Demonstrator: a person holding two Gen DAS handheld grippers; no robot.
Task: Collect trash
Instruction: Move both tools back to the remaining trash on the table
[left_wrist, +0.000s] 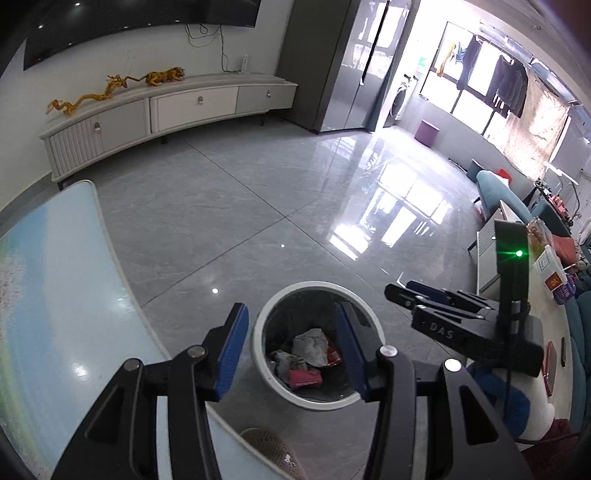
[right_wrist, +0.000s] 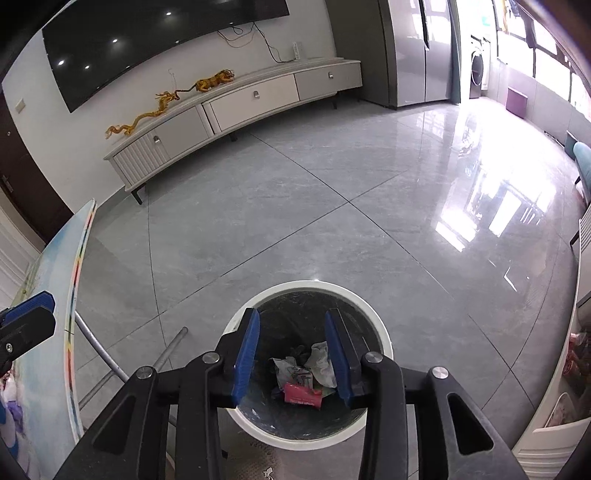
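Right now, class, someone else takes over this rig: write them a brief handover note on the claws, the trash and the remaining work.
Left claw: open, empty, above the white trash bin.
Right claw: open, empty, over the same bin.
In the bin: a crumpled white wrapper and a red packet, among other scraps.
Done: those pieces are binned.
Left: no loose trash is visible on the floor; check the tables.

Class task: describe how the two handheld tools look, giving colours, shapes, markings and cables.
Each tool, left and right, has black angular linkage arms with round silver pivot pins and flat blue ribbed pads. The right tool's body carries white lettering, a green light and a black cable.
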